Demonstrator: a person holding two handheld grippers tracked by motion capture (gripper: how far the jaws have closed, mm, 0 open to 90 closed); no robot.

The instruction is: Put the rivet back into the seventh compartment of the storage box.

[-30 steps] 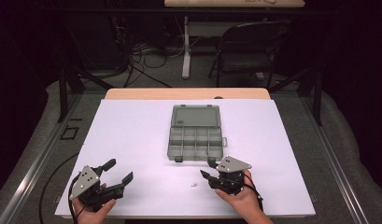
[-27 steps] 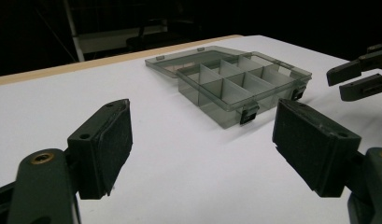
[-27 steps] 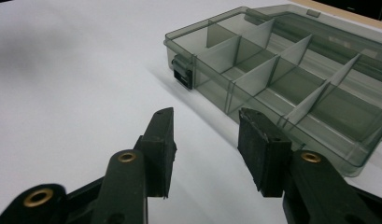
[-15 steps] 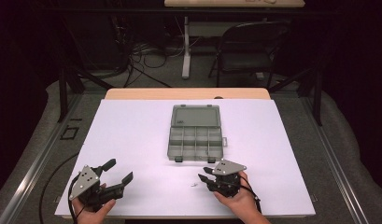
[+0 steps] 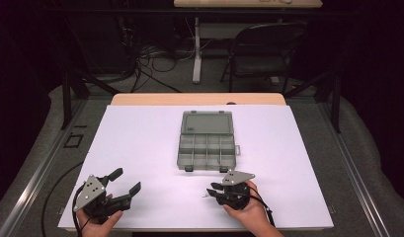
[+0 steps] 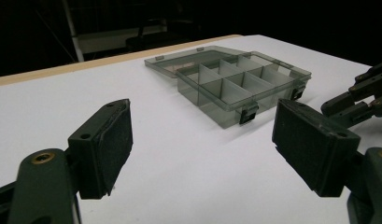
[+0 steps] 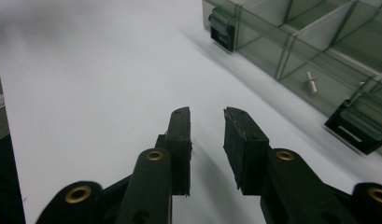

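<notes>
1. White table top (image 5: 140,148) with a tan wooden edge at the far side; beyond it a dark room, grey floor, folding chair (image 5: 266,49), tangle of cables (image 5: 150,59).
2. Near the table's middle: compartment box (image 5: 208,147) of smoky translucent plastic, lid laid open and flat at its far side, thin dividers inside, two dark latches on the near wall. Inside one near compartment, a small metal screw-like part (image 7: 311,82).
3. Right gripper (image 5: 213,191) just in front of the box's near wall, pointing left across the table; matte black jaws narrowed to a slim gap, just been closing, nothing clamped between the pads in its own view.
4. Left gripper (image 5: 126,181) at the near left corner, well apart from the box; jaws spread wide, rough dark pads (image 6: 116,140) bare, nothing held.
5. Tiny pale speck on the table (image 5: 203,196) at the right jaw tips, too small to identify.
6. Both forearms cut off at the bottom edge of the high view.
</notes>
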